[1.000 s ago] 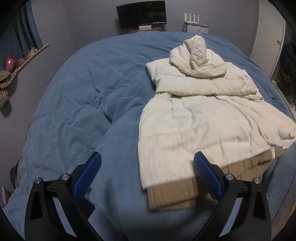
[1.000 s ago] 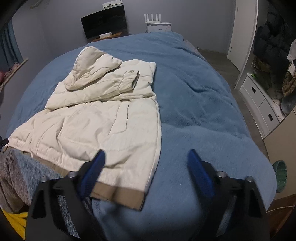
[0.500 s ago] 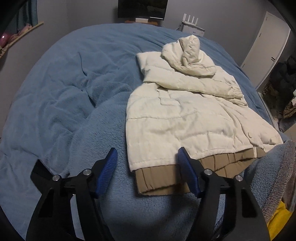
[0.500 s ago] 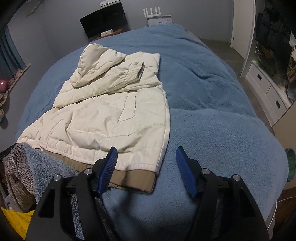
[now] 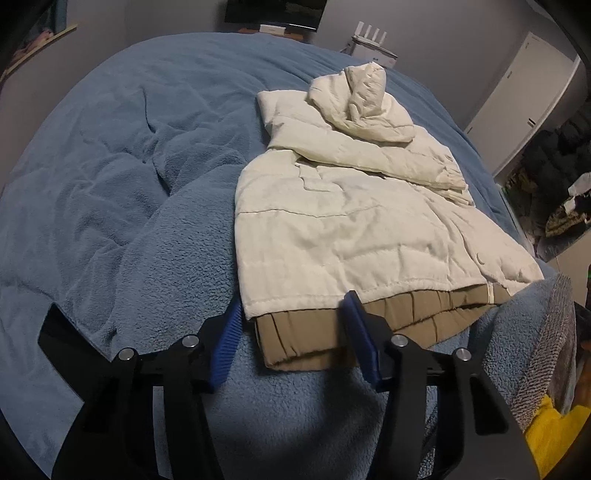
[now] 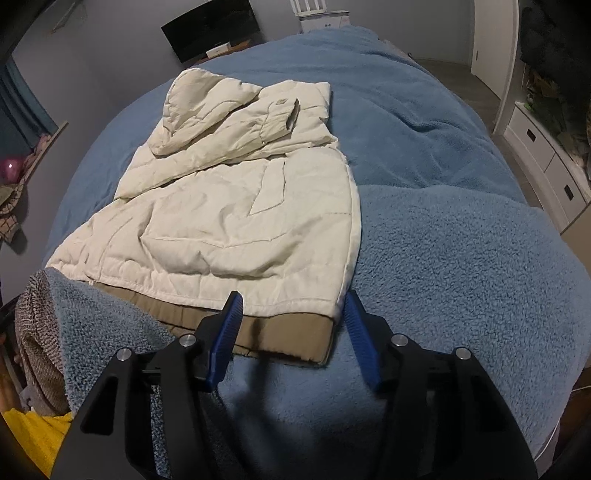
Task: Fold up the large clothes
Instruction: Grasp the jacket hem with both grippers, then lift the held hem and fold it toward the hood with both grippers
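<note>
A cream padded jacket [image 5: 354,221] lies flat on a bed covered with a blue fleece blanket [image 5: 110,192], its hood [image 5: 364,99] at the far end and both sleeves folded across the chest. A tan lining [image 5: 306,339] shows along the near hem, which faces the two cameras. The left gripper [image 5: 291,325] points down at the hem's left corner; its jaws have just been closing and now stand about half apart, with that corner between the blue pads [image 5: 360,339], though whether they press on the cloth cannot be told. The right gripper [image 6: 293,321] points down at the hem's right corner [image 6: 325,332] in the same way, its jaws also half apart after closing, the corner between them. Beyond the bed a dark screen [image 6: 210,31] stands against a grey wall. White drawers [image 6: 543,162] stand on the right.
</note>
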The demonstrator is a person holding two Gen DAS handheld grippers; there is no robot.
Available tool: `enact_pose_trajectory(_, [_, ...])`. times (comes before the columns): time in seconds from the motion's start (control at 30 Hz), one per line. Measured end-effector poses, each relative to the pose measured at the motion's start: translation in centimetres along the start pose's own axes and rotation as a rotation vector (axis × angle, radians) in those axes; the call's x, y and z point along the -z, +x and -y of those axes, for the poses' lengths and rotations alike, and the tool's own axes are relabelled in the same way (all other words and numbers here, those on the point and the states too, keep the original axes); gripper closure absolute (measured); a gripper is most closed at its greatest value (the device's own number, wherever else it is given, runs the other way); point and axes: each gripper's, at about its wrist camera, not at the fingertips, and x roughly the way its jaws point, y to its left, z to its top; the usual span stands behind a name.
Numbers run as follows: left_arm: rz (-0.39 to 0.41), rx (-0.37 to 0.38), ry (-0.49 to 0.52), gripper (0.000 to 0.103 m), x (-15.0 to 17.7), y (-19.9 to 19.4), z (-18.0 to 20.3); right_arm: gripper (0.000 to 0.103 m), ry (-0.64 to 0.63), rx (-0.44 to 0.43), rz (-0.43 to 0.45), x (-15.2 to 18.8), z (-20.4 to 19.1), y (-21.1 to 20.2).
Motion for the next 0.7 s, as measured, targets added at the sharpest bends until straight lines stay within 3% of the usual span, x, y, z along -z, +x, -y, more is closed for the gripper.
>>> enact_pose_trajectory(0.17, [0.009,0.027,-0.011,0.052,-0.8,0.9,-0.2,0.050,-0.013,0.015,0.000,-0.7,-0.1,1.4])
enact_pose_trajectory(0.2, [0.008,0.037,-0.019,0.053,-0.9,1.1,-0.3,0.053,-0.027,0.023,0.010,-0.8,-0.3,1.6])
enact_pose_trajectory(0.23, [0.011,0.040,-0.015,0.055,-1.0,1.1,-0.2,0.067,-0.044,0.038,0.020,-0.8,-0.5,1.6])
enact_pose_trajectory(0.27, [0.023,0.030,0.003,0.066,-1.1,0.9,-0.1,0.075,-0.058,0.054,0.033,-0.8,-0.6,1.5])
enact_pose_trajectory(0.3, [0.041,0.014,0.034,0.075,-1.1,0.5,0.2,0.079,-0.070,0.057,0.052,-0.7,-0.7,1.3])
enact_pose_trajectory(0.4, [0.062,0.016,0.049,0.084,-1.3,0.0,0.0,0.088,-0.103,0.053,0.086,-0.9,-0.8,0.7])
enact_pose_trajectory(0.7, [0.141,0.031,0.078,0.089,-5.2,-1.9,0.5,0.092,-0.158,0.021,0.185,-6.3,-2.2,-1.5])
